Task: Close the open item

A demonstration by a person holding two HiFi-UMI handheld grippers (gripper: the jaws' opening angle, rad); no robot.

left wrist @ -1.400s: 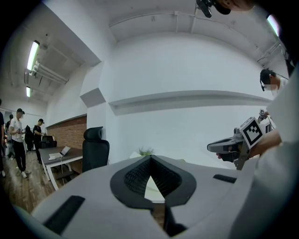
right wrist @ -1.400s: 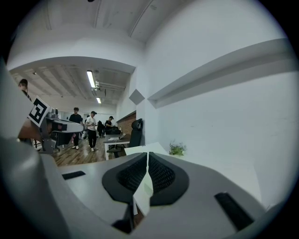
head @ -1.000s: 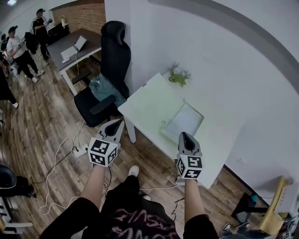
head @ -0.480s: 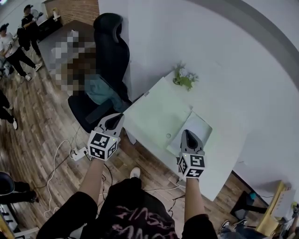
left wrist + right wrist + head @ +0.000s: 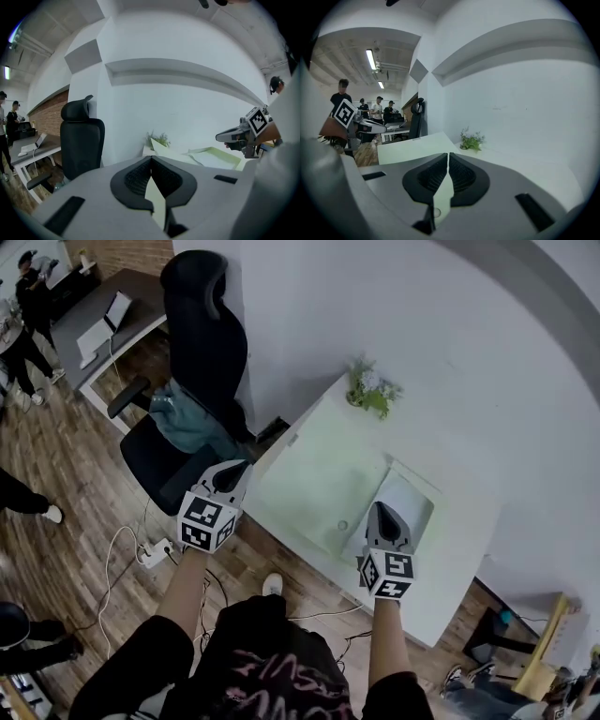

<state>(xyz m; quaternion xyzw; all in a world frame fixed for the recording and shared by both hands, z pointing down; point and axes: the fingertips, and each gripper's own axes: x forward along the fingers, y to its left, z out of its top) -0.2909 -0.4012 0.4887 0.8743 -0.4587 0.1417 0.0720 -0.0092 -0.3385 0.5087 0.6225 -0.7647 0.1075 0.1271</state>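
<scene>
A thin white laptop-like item (image 5: 405, 504) lies open on the white table (image 5: 323, 474), near its front edge; in the left gripper view it shows as a pale slab (image 5: 213, 155). My right gripper (image 5: 382, 515) hovers over the item's near edge, jaws shut and empty (image 5: 448, 154). My left gripper (image 5: 228, 474) hangs off the table's left corner, beside the chair, and is also shut and empty (image 5: 151, 159). Each gripper shows in the other's view: the right (image 5: 230, 136), the left (image 5: 370, 125).
A black office chair (image 5: 192, 343) with a teal cloth stands left of the table. A small green plant (image 5: 372, 390) sits at the table's far corner against the white wall. A small round thing (image 5: 343, 525) lies on the table. Cables and a power strip (image 5: 155, 549) lie on the wooden floor. People stand far left.
The view has closed in on the table. Both grippers moved forward, and the right one now reaches over the table's front edge at the open item. Both jaws stay shut.
</scene>
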